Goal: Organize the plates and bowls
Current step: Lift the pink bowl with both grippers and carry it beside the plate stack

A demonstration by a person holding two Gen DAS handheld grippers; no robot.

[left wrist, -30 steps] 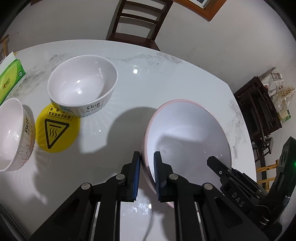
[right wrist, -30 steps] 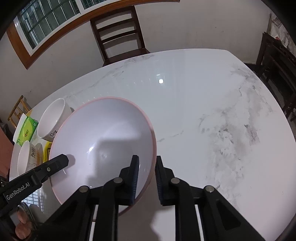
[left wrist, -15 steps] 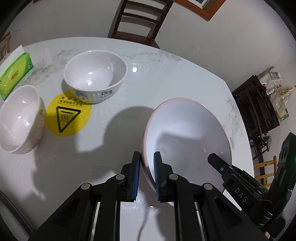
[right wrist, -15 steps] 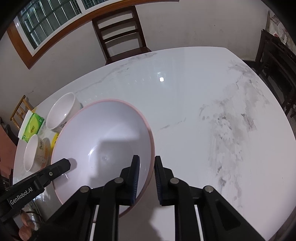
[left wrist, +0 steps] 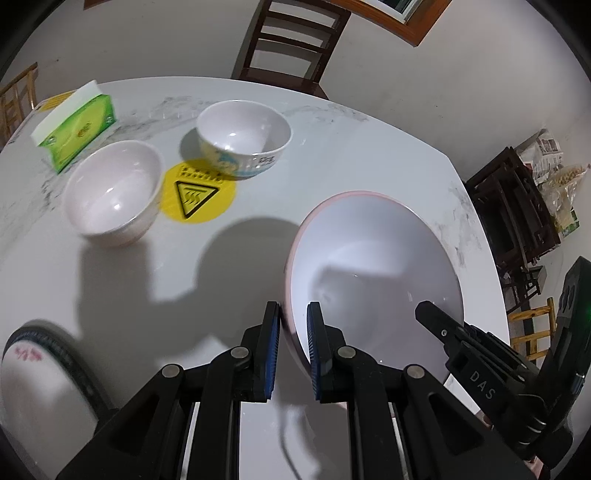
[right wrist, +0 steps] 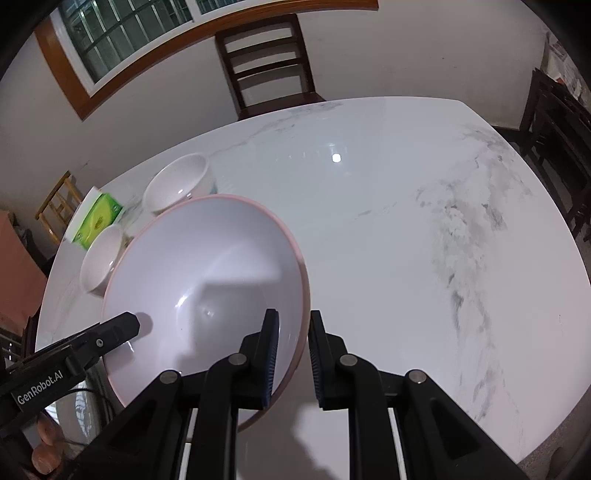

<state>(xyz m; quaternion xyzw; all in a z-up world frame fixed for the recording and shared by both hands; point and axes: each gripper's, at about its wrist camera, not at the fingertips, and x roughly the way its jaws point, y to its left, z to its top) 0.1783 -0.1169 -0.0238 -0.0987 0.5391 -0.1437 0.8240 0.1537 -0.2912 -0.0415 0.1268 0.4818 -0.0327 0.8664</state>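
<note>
The big pink-rimmed bowl (left wrist: 373, 266) hangs above the white marble counter (left wrist: 332, 155), carried from two sides: the left gripper (left wrist: 292, 325) pinches its rim at the 9 o'clock edge in the left wrist view, and the right gripper (right wrist: 291, 332) pinches the rim at the 3 o'clock edge in the right wrist view, each with one blue ribbed pad inside the bowl and one outside. Only the left wrist view shows the round yellow warning sticker (left wrist: 197, 192) on the counter and a dark-rimmed plate (left wrist: 40, 373) at 8 o'clock, which is blurred. Only the right wrist view shows the wide free part of the counter with grey veins at 3 o'clock, and a window (right wrist: 122, 33) with a wooden frame at 11 o'clock. Both views show two small bowls: a plain white small bowl (left wrist: 112, 192) beside the sticker, and a printed small bowl (left wrist: 243, 138) that touches the far edge of the sticker. A green tissue box (left wrist: 75, 127) stands beyond them at 10 o'clock. In the right wrist view the big bowl hides part of both small bowls. A dark wooden chair (left wrist: 291, 44) stands behind the counter at 12 o'clock. The bowls are smooth and glossy, with round deep shapes.
</note>
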